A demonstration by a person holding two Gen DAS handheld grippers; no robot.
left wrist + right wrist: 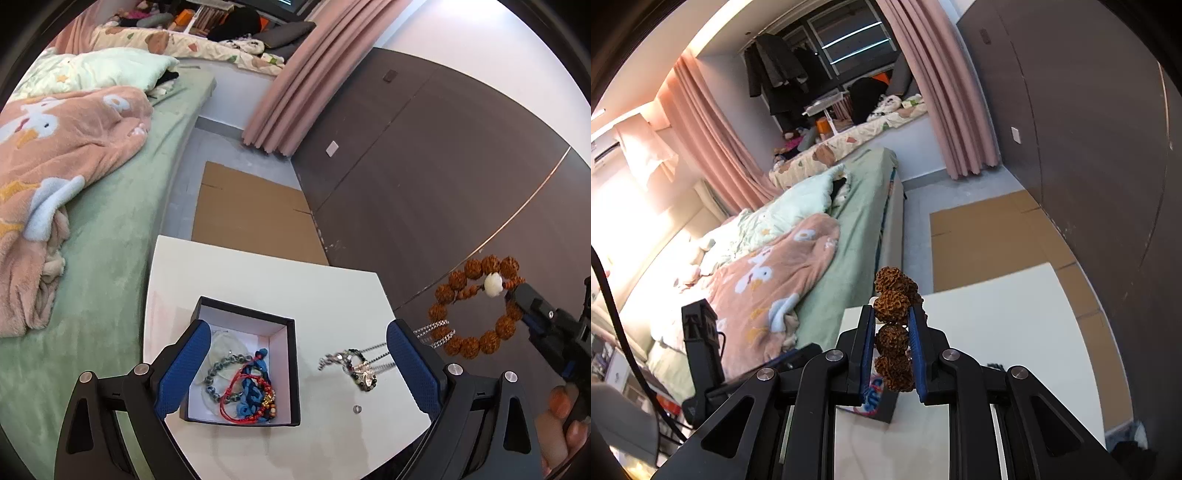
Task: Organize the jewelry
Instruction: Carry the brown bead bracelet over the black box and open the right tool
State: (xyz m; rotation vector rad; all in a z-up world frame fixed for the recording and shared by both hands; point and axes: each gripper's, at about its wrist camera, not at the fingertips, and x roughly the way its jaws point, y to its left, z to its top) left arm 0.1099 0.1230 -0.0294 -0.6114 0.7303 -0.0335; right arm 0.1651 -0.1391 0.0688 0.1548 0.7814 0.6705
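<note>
A bed (110, 229) with a green sheet fills the left side of the left wrist view, a pink patterned blanket (55, 155) bunched on it. A dark wardrobe wall (443, 166) takes the right side, and flattened cardboard (251, 214) lies on the floor between them, its near edge hidden behind the white counter (258, 291).

On the counter sits an open black box (288, 354) with a white lining. Its near left corner is covered by the left gripper's (295, 365) blue finger (184, 365). Inside lie a grey bead bracelet (218, 373), a red cord bracelet (247, 395) and a blue cord piece (255, 384), tangled so that their ends are hard to separate. To the right of the box, a loose heap of silver chain and dark beads (354, 365) rests on the counter, partly hidden behind the right-hand finger of the same gripper. A small metal ring (356, 408) lies nearer. The left gripper's fingers are spread wide and hold nothing.

The brown bead bracelet (476, 306), with one white bead (493, 284), hangs in the air at the far right, off the counter's edge, pinched by the right gripper (517, 291). In the right wrist view its fingers (866, 354) are pressed against the knobbly beads (892, 332); the loop's lower part is cut off behind them. The person's hand (565, 417) is cropped at the frame edge.
</note>
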